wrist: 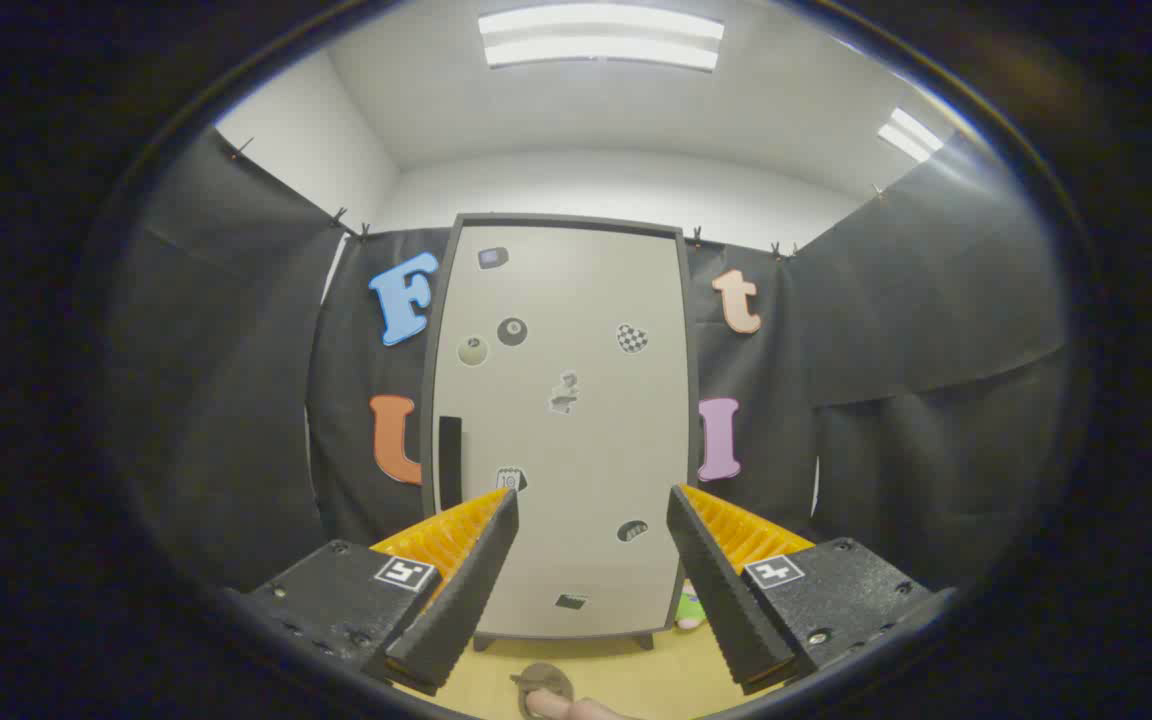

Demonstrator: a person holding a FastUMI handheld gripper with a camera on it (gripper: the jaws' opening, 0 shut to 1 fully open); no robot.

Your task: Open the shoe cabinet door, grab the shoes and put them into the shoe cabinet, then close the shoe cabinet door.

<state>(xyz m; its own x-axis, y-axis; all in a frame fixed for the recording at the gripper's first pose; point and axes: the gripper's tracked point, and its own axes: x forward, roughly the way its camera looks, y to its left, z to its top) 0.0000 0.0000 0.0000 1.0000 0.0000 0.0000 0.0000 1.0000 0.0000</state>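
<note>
The shoe cabinet (561, 420) stands upright straight ahead of me, a tall pale box with a dark frame and several stickers on its door. Its door is shut, and a dark vertical handle (449, 462) sits near the door's left edge, just above my left finger. My gripper (591, 505) is open, fingers spread wide with nothing between them, some way back from the door. A small green and pink thing (690, 608), partly hidden by my right finger, lies on the floor at the cabinet's right foot; I cannot tell what it is.
The cabinet rests on short feet on a yellow wooden floor (626, 675). A person's foot in a sandal (544, 690) shows on the floor below and between my fingers. Black cloth walls (886, 400) close in behind and on both sides of the cabinet.
</note>
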